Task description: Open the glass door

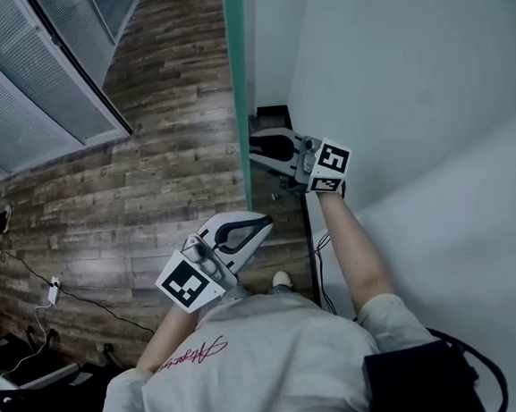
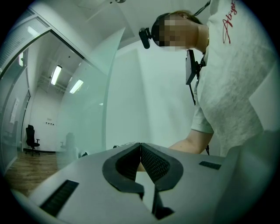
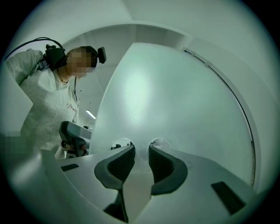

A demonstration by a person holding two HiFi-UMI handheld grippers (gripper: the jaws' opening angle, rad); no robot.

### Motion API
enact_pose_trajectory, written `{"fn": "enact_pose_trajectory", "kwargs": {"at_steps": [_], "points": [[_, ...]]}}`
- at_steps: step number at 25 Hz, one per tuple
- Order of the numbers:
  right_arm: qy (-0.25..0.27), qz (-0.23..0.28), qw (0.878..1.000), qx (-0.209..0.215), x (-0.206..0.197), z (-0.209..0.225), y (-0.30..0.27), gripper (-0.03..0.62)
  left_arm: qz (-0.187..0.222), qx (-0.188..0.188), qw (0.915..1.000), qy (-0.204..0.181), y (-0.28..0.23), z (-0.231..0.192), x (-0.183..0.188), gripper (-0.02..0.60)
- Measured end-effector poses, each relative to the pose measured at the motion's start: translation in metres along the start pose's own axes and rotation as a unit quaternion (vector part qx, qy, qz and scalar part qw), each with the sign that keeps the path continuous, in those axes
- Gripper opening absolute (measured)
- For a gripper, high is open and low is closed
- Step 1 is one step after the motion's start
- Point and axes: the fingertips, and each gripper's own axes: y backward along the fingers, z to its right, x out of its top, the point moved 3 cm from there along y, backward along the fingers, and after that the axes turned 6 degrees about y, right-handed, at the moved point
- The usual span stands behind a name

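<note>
The frosted glass door (image 1: 239,77) shows edge-on as a green line in the head view and fills the right gripper view as a pale panel (image 3: 175,96). My right gripper (image 1: 258,149) is against the door's face, its jaws partly apart and closed on the door handle. The jaws hide most of the handle, and two round fittings (image 3: 160,142) show just past the fingertips. My left gripper (image 1: 261,224) hovers lower and left of the door edge, shut with nothing in it; its tips (image 2: 140,145) meet in its own view.
A wood floor (image 1: 147,165) lies left of the door and a white wall (image 1: 410,98) right of it. A blind-covered window frame (image 1: 40,76) runs at upper left. Cables and a power strip (image 1: 53,290) lie on the floor at left. A black chair (image 2: 29,138) stands far off behind glass.
</note>
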Motion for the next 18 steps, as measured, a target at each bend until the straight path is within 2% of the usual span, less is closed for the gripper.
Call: {"fn": "enact_pose_trajectory", "kwargs": {"at_steps": [9, 18], "points": [[-0.014, 0.021, 1.000, 0.005, -0.005, 0.018, 0.042, 0.111, -0.001, -0.004, 1.0000, 0.006, -0.044, -0.006, -0.017, 0.017], [-0.024, 0.032, 0.999, 0.000, 0.007, 0.012, 0.060, 0.112, -0.001, -0.020, 0.9997, 0.015, -0.047, -0.003, -0.014, 0.017]]}}
